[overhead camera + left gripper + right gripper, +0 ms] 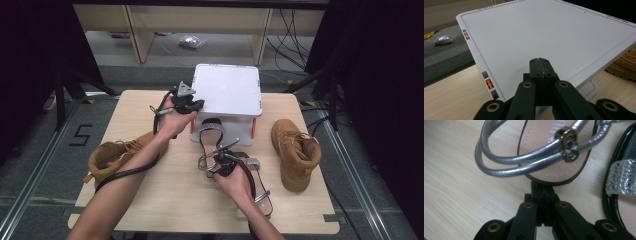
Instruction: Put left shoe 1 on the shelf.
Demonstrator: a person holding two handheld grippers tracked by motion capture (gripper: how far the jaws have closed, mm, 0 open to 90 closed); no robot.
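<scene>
Lying just ahead of the right tool (543, 191), jaws pressed together, perhaps touching, silver-strapped sandal (554, 147).

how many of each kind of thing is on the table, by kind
tan boots: 2
strappy sandals: 2
white lidded box: 1
total: 5

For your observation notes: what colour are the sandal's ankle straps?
Metallic silver ankle straps, clearest in the right gripper view.
</scene>
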